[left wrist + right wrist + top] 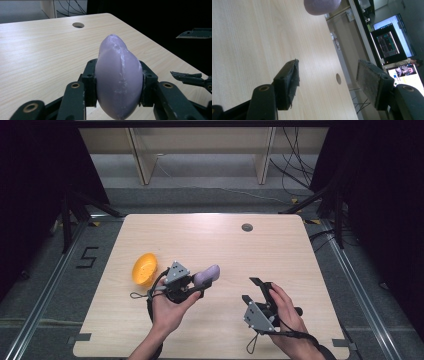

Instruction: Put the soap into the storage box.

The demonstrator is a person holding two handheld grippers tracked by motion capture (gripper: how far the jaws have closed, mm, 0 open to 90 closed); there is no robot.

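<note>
High view: the left gripper (196,285) pinches a pale purple, egg-like lump (206,275) just above the table (210,240), a little left of middle and nearer the near edge. An orange bowl (144,269) lies tipped on its side just beside it, toward the left edge. The lump's long axis runs from the gripper out toward the far-right corner, narrow end leading. The right gripper (252,289) hovers near the near edge, right of middle, its jaws spread and holding nothing.

Left gripper view: both pads clamp the lump (118,77) across its widest part — a sound hold, judging by how evenly it sits. Its tapered tip points away from the camera, toward the round hole (78,25) near the far edge. If the bowl is where it goes, a slow carry with steady pressure seems wise, since the smooth, rounded sides could slip.

Right gripper view: the right gripper (332,80) stands wide open over bare wood; the lump's rounded end (322,6) shows at the top — well apart from its pads.
</note>
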